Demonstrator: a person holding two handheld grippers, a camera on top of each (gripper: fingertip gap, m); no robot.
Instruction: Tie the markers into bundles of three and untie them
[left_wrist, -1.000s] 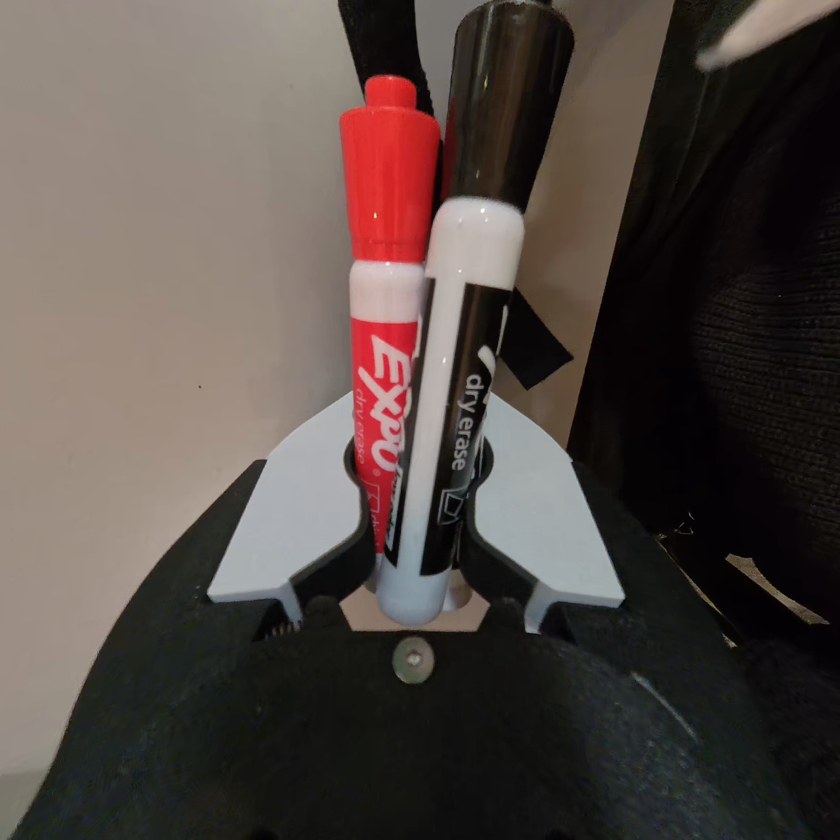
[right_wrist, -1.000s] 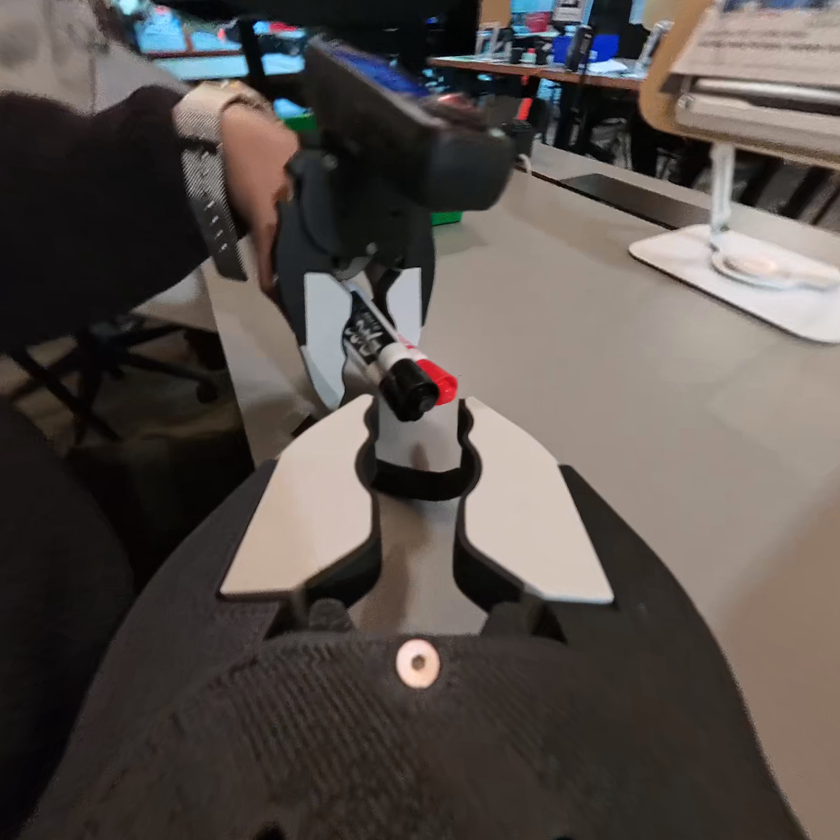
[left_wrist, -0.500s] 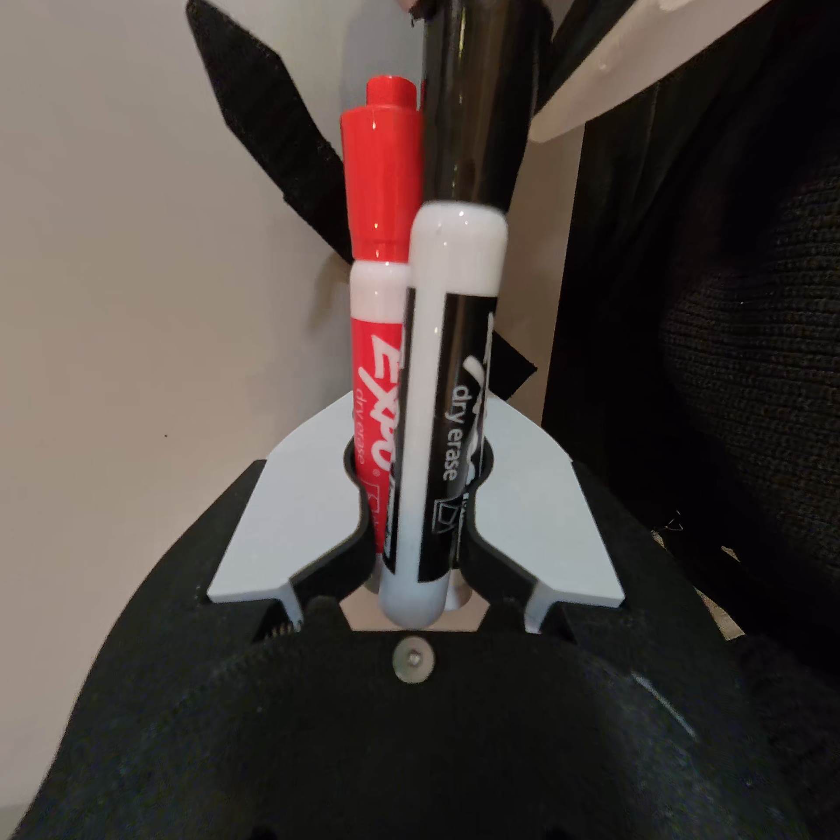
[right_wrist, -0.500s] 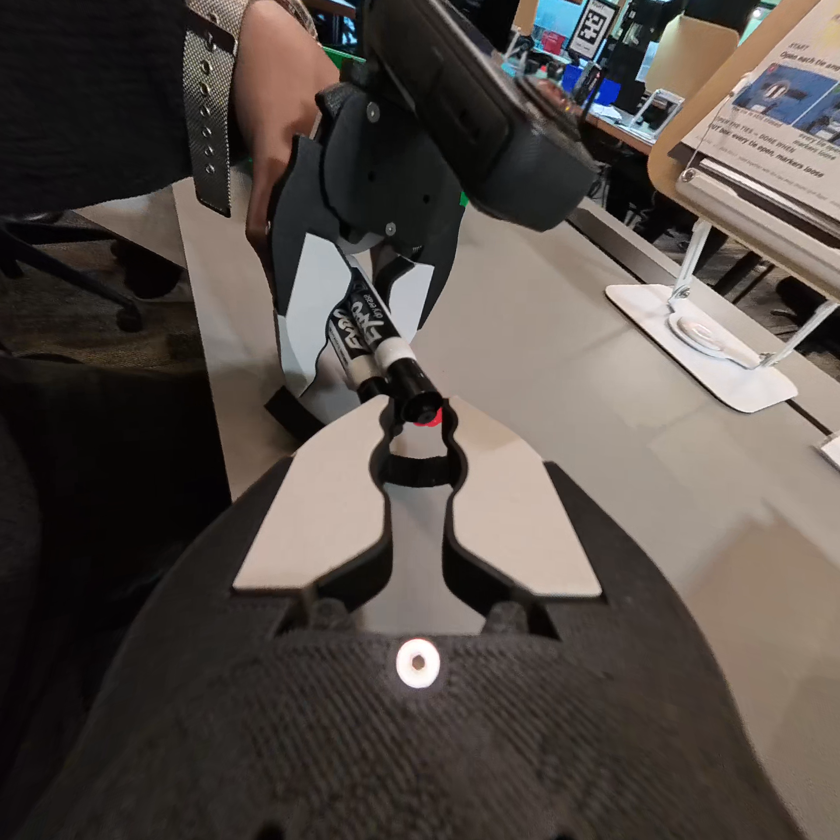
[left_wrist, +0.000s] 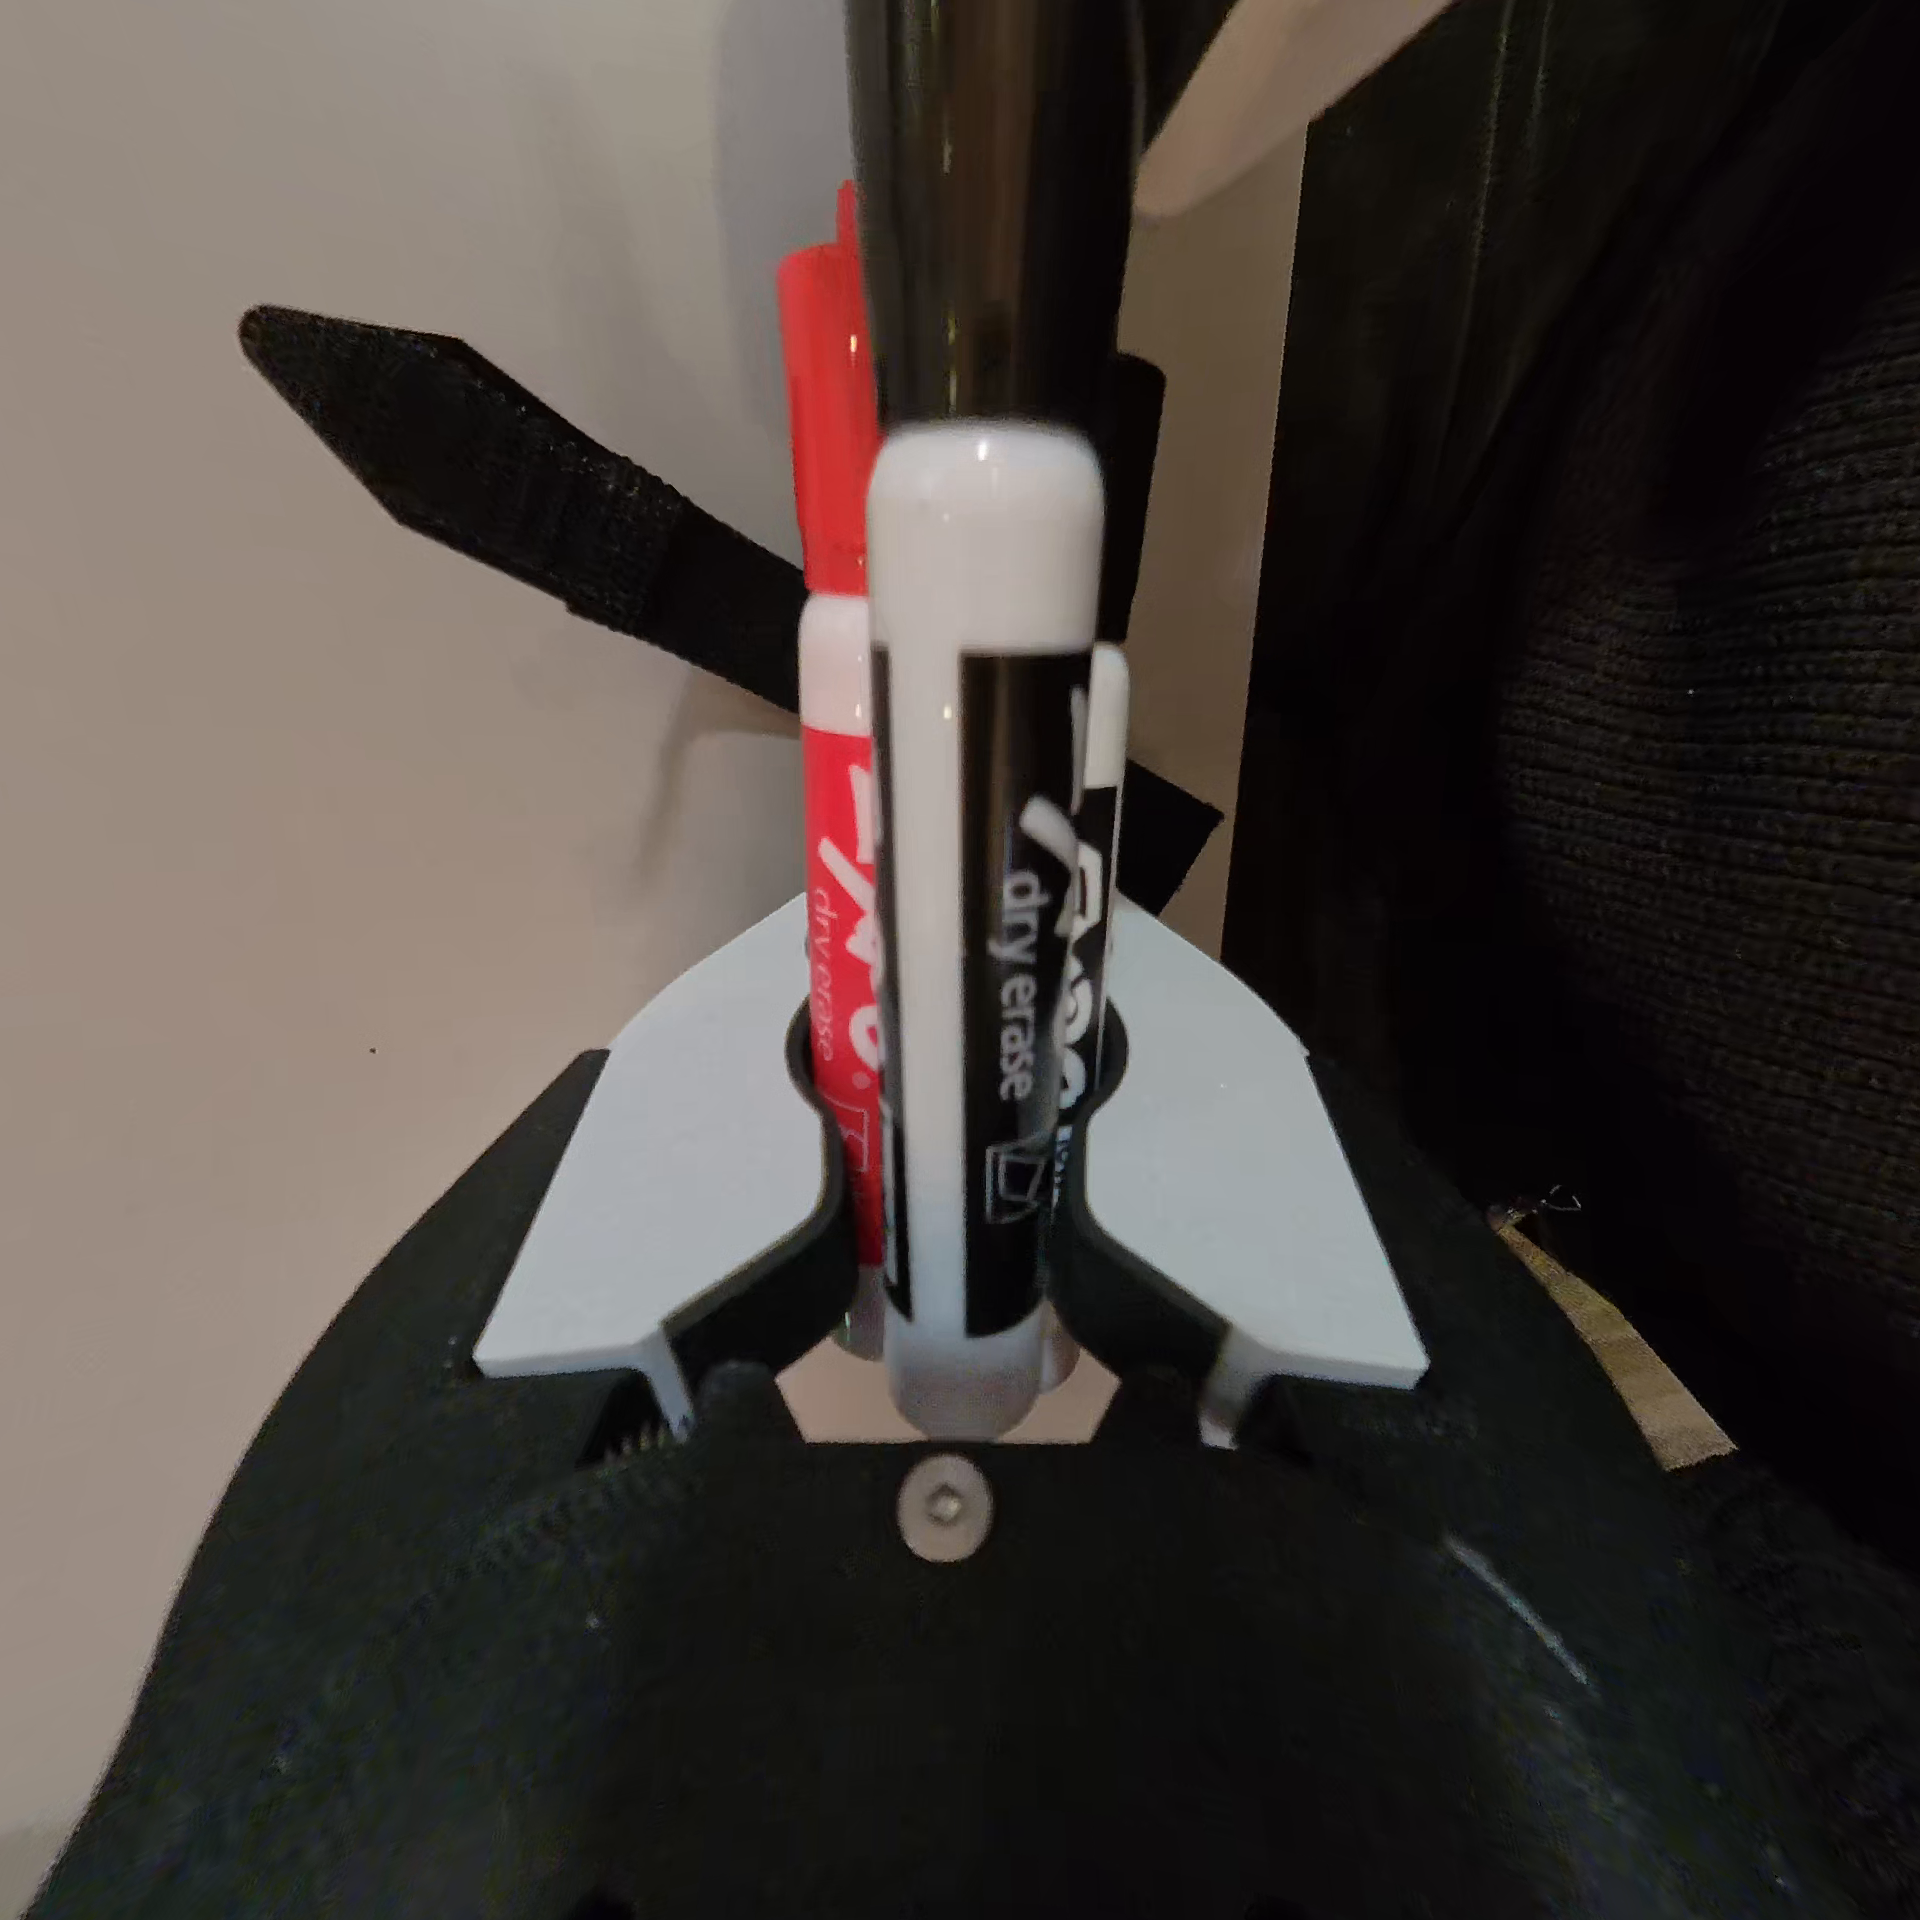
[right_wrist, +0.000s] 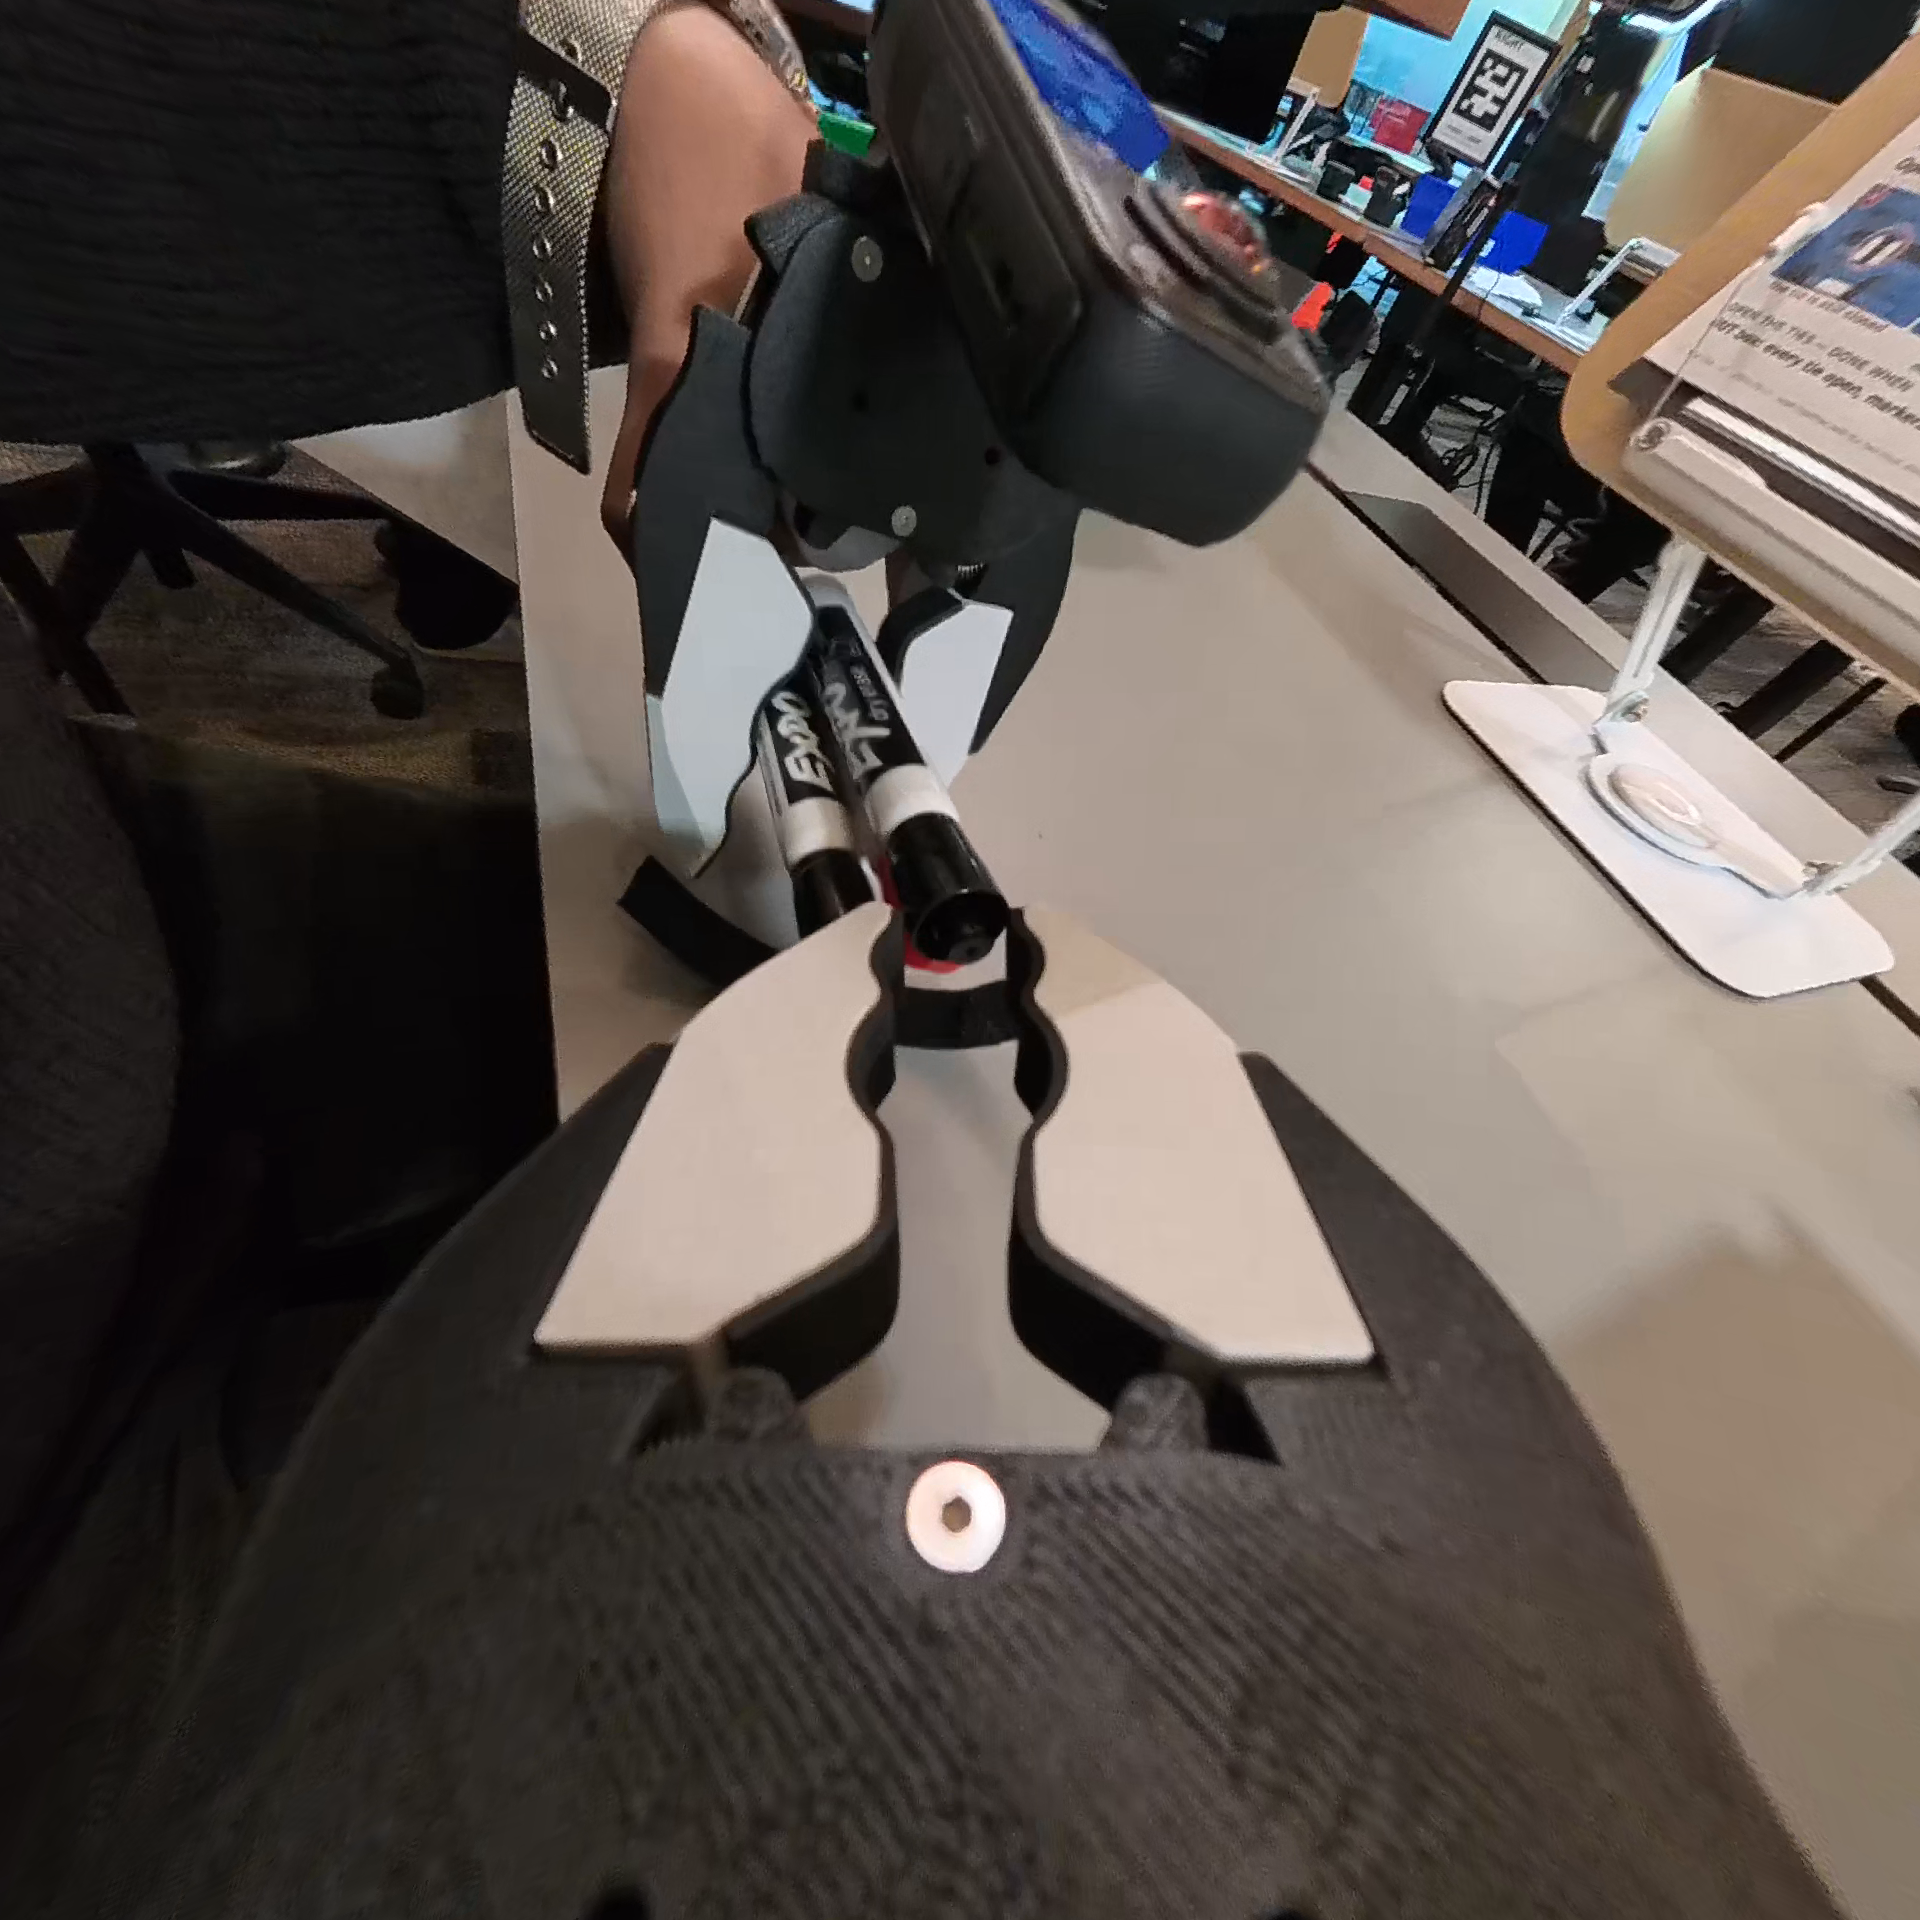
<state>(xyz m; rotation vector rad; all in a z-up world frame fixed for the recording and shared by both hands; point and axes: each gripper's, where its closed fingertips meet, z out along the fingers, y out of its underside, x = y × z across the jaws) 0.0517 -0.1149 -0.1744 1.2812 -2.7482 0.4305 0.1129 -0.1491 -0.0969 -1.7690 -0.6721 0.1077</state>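
My left gripper (left_wrist: 961, 935) is shut on a bundle of three markers: a red marker (left_wrist: 831, 790) at the left, a black marker (left_wrist: 977, 935) in front and a second black one (left_wrist: 1103, 831) behind it. A black strap (left_wrist: 499, 499) runs behind the caps, its tail pointing left. In the right wrist view the left gripper (right_wrist: 821, 790) holds the markers (right_wrist: 883, 769) cap-first toward my right gripper (right_wrist: 951, 925). Its fingers are nearly closed with the strap (right_wrist: 951, 1013) stretched between them; the caps reach its tips. A loose strap tail (right_wrist: 686, 925) lies on the table.
The grey table (right_wrist: 1299, 935) has its edge just left of the grippers. A sign holder on a white base (right_wrist: 1662, 831) stands at the right. An office chair (right_wrist: 260, 582) is off the table's left. A dark sleeve (left_wrist: 1662, 935) fills the right of the left wrist view. Spacing between my two grippers at the tips: around 11 centimeters.
The marker caps have moved in between my right gripper's fingertips. The right fingers have narrowed on the strap. The strap tail has swung out to the left in the left wrist view.
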